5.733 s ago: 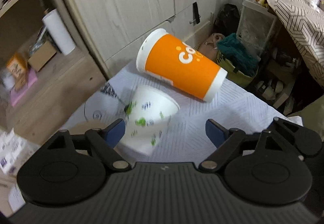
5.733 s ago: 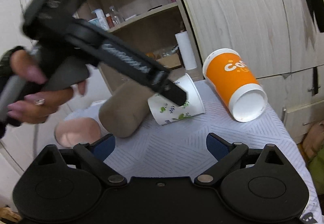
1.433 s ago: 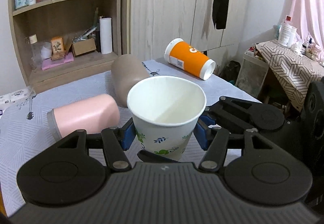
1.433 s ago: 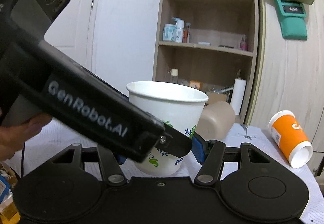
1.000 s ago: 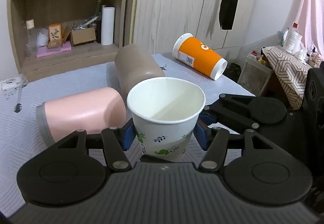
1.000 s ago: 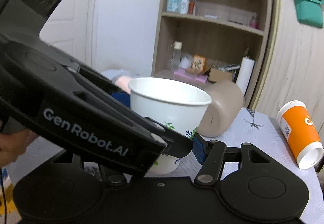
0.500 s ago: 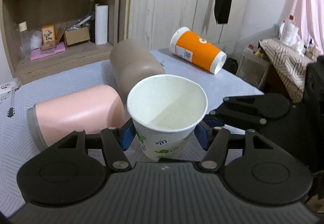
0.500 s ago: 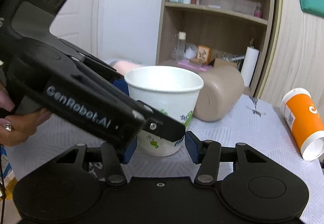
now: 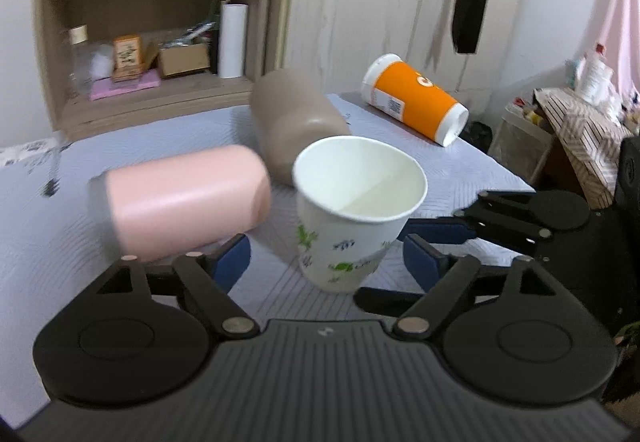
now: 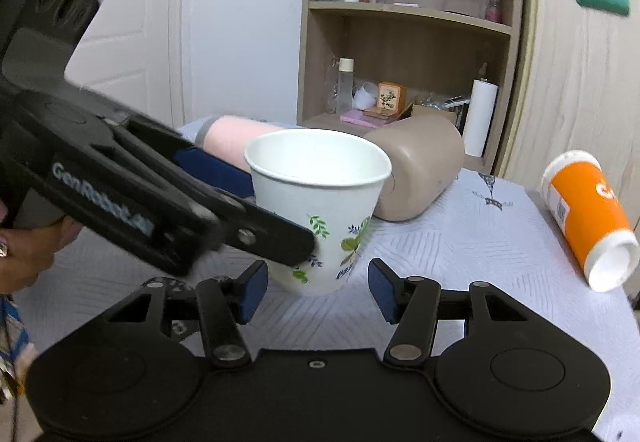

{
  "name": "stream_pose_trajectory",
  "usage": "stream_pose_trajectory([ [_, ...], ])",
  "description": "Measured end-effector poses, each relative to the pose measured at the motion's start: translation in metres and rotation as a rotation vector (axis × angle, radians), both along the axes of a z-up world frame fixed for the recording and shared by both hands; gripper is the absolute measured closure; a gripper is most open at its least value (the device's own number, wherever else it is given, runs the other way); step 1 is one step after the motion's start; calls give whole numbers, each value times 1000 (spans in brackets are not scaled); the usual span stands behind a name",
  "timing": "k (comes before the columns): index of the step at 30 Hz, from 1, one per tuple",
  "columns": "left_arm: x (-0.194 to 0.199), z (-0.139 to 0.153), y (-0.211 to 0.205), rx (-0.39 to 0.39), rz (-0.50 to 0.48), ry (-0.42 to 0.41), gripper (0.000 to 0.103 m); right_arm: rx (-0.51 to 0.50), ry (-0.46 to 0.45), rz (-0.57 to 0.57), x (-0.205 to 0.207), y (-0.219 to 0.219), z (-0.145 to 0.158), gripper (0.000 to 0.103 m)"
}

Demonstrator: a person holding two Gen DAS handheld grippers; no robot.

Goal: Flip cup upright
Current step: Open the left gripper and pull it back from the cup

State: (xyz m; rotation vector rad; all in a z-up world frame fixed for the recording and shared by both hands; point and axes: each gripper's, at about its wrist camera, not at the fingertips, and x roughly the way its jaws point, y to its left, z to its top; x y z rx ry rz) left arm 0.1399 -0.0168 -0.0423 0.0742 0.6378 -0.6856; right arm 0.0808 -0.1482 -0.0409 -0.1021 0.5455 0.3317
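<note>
1. Left hand-held black gripper with blue pads [image 9: 324,262]: the largest body in its own view, its jaws spread wide and gripping nothing. The white paper cup with a leaf print [image 9: 352,214] stands between the two pads, a clear gap on either side. In the right wrist view one of its long fingers [image 10: 256,234] crosses in front of the cup's lower wall; contact there cannot be told.
2. Right hand-held black gripper with blue pads [image 10: 316,288]: likewise released, jaws apart, the cup's base just ahead of the pads and between them, untouched as far as can be seen.
3. Pale grey textured tablecloth [image 10: 472,242]: the surface that bears all four cups.
4. Pink cylindrical cup [image 9: 184,202]: on its side, beside and left of the paper cup in the left wrist view.
5. Taupe plastic cup [image 9: 292,122]: on its side, behind the paper cup.
6. Orange paper cup with white rims [image 10: 588,218]: on its side, well apart, towards the right gripper's side; judged the nearer reach for that gripper. Its long axis lies slantwise across the cloth, its open mouth turned towards the camera.
7. White paper cup: mouth up, long axis near vertical with a slight lean, base on the cloth; judged already righted.
</note>
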Motion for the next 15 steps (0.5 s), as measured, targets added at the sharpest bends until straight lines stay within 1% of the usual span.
stream_pose_trajectory([
  [4,-19,7,12,-21,87,-12,18,25,-21,-36,-18,-3,0,40],
  [6,-27,14,17,-54,126,-17,17,53,-37,-56,-25,-6,4,40],
  [8,-34,20,21,-93,167,5,15,67,-57,-67,-31,-7,10,40],
  [10,-44,26,24,-105,209,3,15,57,-81,-70,-38,-6,18,40],
  [11,-49,29,24,-98,224,0,15,51,-93,-73,-42,-6,21,40],
  [12,-52,32,25,-94,234,9,15,46,-104,-76,-46,-6,26,37],
  [15,-65,44,34,-125,253,19,14,34,-148,-94,-59,-5,41,35],
])
